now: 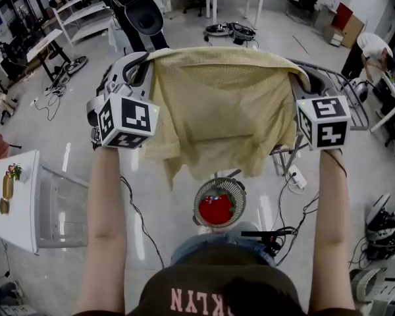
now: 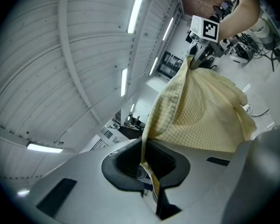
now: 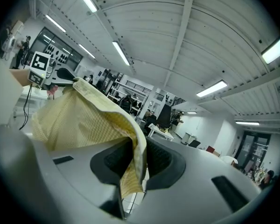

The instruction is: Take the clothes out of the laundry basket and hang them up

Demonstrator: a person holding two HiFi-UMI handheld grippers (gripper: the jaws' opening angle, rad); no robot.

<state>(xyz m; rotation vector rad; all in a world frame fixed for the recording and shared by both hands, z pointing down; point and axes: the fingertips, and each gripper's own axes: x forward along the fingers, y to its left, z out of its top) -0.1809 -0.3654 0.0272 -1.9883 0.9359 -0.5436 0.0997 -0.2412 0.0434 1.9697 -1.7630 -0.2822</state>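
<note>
The left hand-held gripper [image 2: 145, 167] and right hand-held gripper [image 3: 136, 164] both clamp the yellow shirt [image 1: 217, 110], out but unhung; a red garment [image 1: 215, 210] lies in the basket [image 1: 199, 201].

The grey floor [image 1: 174, 206] below me carries a round wire basket [image 1: 232, 184] at six o'clock. A white cabinet [image 1: 20, 209] stands at eight o'clock and a metal drying rack [image 1: 352, 104] at two. Black cables [image 1: 139, 222] trail either side of the basket, and a white power strip [image 1: 296, 176] lies at four.
</note>
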